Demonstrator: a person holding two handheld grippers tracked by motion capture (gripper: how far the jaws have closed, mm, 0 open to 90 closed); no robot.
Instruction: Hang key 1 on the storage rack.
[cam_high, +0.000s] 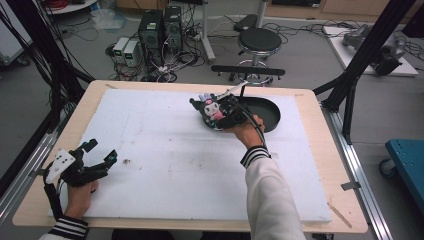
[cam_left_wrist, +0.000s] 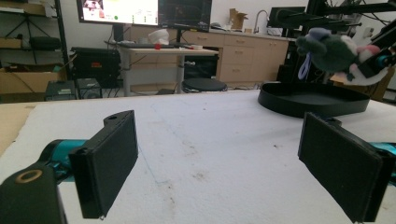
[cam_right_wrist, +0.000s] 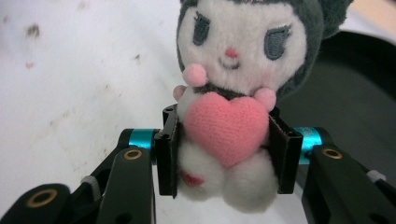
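Resting on the white foam board (cam_high: 165, 150), at its far right edge: a black oval tray (cam_high: 267, 112). Hanging in the air just beside the tray's near rim: a plush toy (cam_right_wrist: 233, 98), pinched at the belly by the right gripper (cam_right_wrist: 224, 149), pads squeezing in on both sides. Likely handling light, soft and squashy, not slippery; gripping best around the plump middle. Showing a dark grey hood, white face, pink heart. Waiting near the left edge: the left gripper (cam_high: 100, 155), jaws standing wide, holding nothing.

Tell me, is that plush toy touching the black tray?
Apart. In the left gripper view the plush toy hangs clear above the black tray, with background visible between them.
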